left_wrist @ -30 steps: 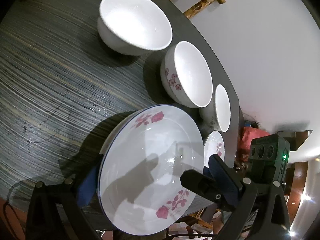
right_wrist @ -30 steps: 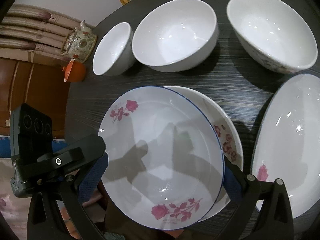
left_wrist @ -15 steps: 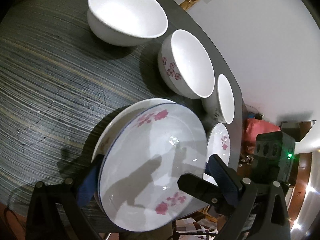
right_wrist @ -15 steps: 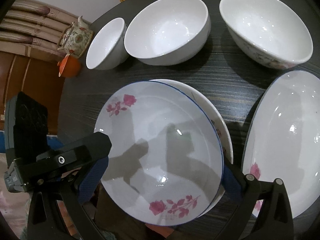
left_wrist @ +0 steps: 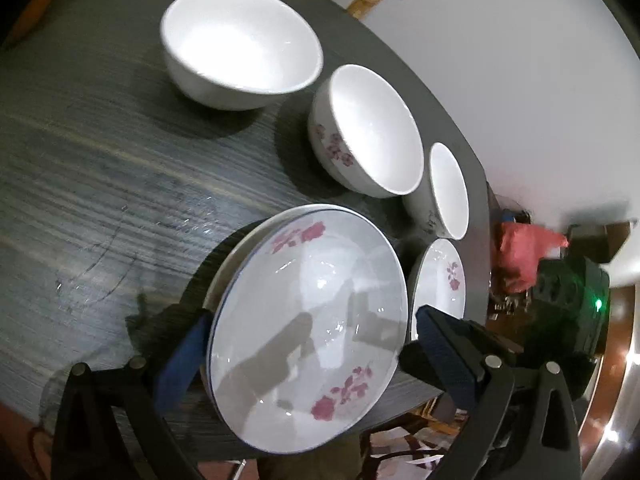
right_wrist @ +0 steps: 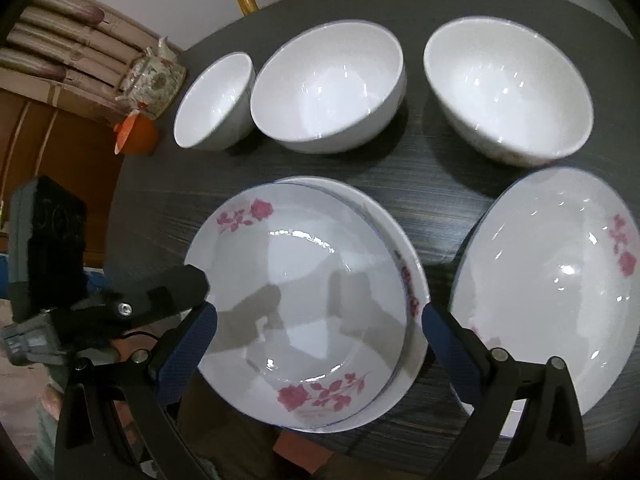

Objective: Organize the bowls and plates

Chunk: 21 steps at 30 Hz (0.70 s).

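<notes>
Left wrist: glossy round plate (left_wrist: 320, 264) inside left gripper (left_wrist: 306, 340), right gripper (right_wrist: 318, 320), both seemingly spread.

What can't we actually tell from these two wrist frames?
- Lower plate: mostly covered by the rose plate in both views; pattern unreadable.
- Contact: whether the rose plate rests on it or hovers.
- Third plate: lower end hidden behind the right gripper in the right wrist view; mostly hidden behind the rose plate in the left.
- Left gripper: whether its jaws press the rim.
- Small bowl: its printing is too small to read.
</notes>
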Each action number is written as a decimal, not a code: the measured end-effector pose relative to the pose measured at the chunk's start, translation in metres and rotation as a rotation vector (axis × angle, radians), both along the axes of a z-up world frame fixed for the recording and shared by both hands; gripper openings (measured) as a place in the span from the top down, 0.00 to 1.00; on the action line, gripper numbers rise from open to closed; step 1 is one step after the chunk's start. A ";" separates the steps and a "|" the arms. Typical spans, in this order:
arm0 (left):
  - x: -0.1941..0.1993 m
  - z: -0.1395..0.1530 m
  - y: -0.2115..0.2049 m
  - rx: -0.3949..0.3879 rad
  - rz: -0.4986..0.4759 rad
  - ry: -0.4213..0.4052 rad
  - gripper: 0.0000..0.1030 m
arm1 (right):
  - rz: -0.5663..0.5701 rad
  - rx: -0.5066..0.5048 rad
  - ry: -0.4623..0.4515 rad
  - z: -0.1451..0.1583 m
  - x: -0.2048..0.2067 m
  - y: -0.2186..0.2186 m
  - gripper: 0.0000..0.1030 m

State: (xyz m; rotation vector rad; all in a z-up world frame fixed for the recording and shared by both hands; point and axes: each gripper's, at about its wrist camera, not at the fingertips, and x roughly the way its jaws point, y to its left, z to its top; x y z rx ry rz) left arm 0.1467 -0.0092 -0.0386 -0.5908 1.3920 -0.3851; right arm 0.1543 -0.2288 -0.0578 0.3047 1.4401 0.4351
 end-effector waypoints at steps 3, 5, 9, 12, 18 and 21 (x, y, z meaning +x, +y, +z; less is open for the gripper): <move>-0.003 0.009 0.010 0.017 0.009 -0.036 0.01 | -0.011 0.030 -0.012 0.006 -0.005 -0.009 0.00; -0.004 0.015 0.015 0.021 0.021 -0.057 0.01 | -0.025 0.031 -0.018 0.008 -0.008 -0.017 0.00; -0.006 0.036 0.022 0.017 0.044 -0.114 0.01 | -0.083 0.060 -0.025 0.011 -0.015 -0.039 0.00; -0.006 0.049 0.013 -0.017 0.026 -0.145 0.01 | -0.138 0.051 -0.034 0.014 -0.020 -0.065 0.00; 0.003 0.052 -0.032 -0.171 -0.040 -0.110 0.01 | -0.239 0.017 -0.038 0.018 -0.032 -0.120 0.00; 0.009 0.050 -0.065 -0.204 -0.094 -0.083 0.01 | -0.286 0.011 -0.026 0.013 -0.034 -0.144 0.00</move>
